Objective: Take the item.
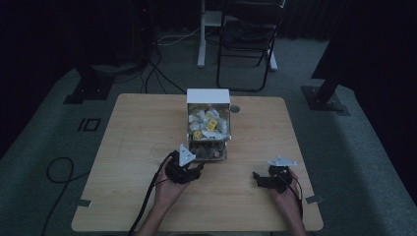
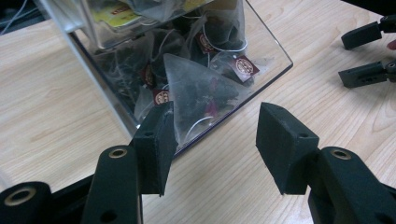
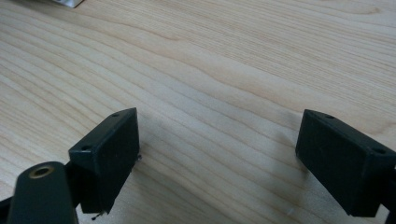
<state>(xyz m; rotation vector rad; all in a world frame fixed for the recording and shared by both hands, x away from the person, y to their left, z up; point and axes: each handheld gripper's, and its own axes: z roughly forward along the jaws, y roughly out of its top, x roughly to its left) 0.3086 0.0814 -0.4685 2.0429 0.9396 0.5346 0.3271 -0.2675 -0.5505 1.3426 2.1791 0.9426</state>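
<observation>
Left tongs agape before pyramid tea bag.

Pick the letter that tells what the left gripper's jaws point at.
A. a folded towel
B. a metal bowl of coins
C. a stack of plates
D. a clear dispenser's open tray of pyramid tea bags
D: in the left gripper view the left gripper stands with its jaws apart in front of the clear tray, where a pyramid tea bag lies nearest, not yet pressed by the pads.

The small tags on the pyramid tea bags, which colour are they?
Dark red tags with a pale round emblem, best seen in the left gripper view.
</observation>
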